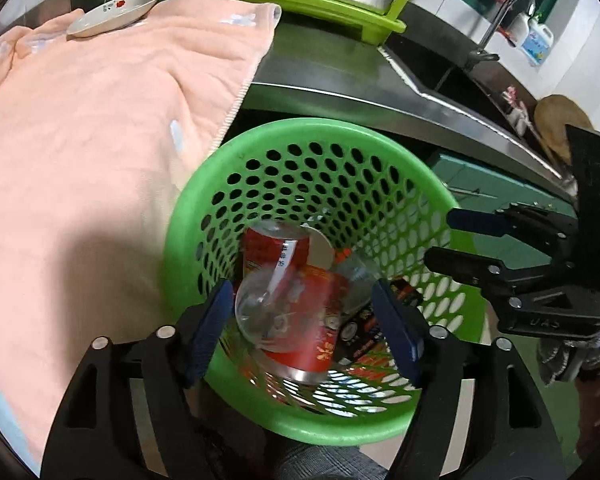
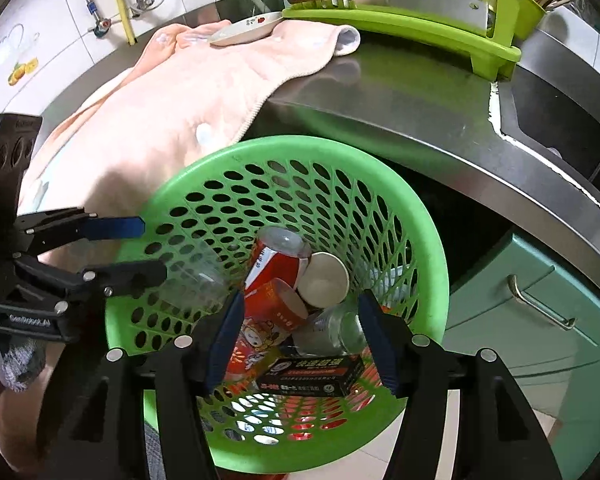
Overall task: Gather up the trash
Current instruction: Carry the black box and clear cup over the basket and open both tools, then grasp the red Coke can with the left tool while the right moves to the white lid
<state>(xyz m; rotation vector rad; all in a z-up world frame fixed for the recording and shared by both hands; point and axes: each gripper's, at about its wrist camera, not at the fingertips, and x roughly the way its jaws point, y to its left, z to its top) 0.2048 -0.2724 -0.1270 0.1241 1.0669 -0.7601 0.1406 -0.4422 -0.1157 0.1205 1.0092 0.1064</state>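
A green perforated basket (image 1: 300, 128) (image 2: 284, 146) stands on the floor below the counter edge. Inside lie red cans (image 1: 272, 248) (image 2: 276, 264), a paper cup (image 2: 324, 284), a black box (image 2: 312, 376) and a clear cup (image 2: 332, 332). My left gripper (image 1: 302, 286) (image 2: 152, 248) hangs open over the basket's left side. A second clear plastic cup (image 1: 276, 304) (image 2: 196, 280), blurred, is between and just beyond its fingers, with no pad pressing on it. My right gripper (image 2: 300, 298) (image 1: 440, 238) is open above the basket's right side and holds nothing.
A peach towel (image 1: 100, 120) drapes over the steel counter (image 2: 400, 92), with a small plate (image 1: 116, 12) on it. A lime dish rack (image 2: 400, 8) with a cleaver stands behind. The sink (image 1: 440, 68) lies right, green cabinet drawers (image 2: 540, 300) below.
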